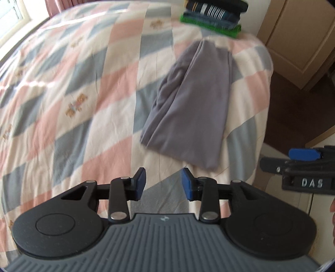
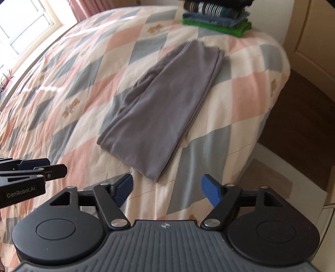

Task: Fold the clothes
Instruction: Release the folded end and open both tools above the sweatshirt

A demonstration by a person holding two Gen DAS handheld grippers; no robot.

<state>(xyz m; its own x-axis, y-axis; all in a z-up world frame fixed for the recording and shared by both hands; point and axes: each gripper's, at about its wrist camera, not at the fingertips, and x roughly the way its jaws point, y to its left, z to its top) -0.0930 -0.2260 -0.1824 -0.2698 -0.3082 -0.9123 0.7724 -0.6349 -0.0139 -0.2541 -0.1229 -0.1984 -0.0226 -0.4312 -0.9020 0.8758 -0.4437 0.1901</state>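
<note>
A grey garment (image 1: 188, 104) lies folded into a long narrow strip on the checked bedspread (image 1: 73, 83), near the bed's right edge; it shows again as the grey garment (image 2: 159, 117) in the right wrist view. My left gripper (image 1: 164, 183) hovers open above the bedspread, short of the strip's near end, nothing between its blue pads. My right gripper (image 2: 167, 188) is open too, its pads wide apart just before the strip's near corner. Each gripper appears from the side in the other's view: the right gripper (image 1: 301, 161) and the left gripper (image 2: 41, 167).
A stack of folded clothes (image 1: 211, 16), green at the bottom and striped dark on top, sits at the far end of the bed; the same stack (image 2: 217, 16) shows in the right view. Wooden wardrobe doors (image 1: 299, 39) and dark floor lie right of the bed. A window (image 2: 23, 25) is far left.
</note>
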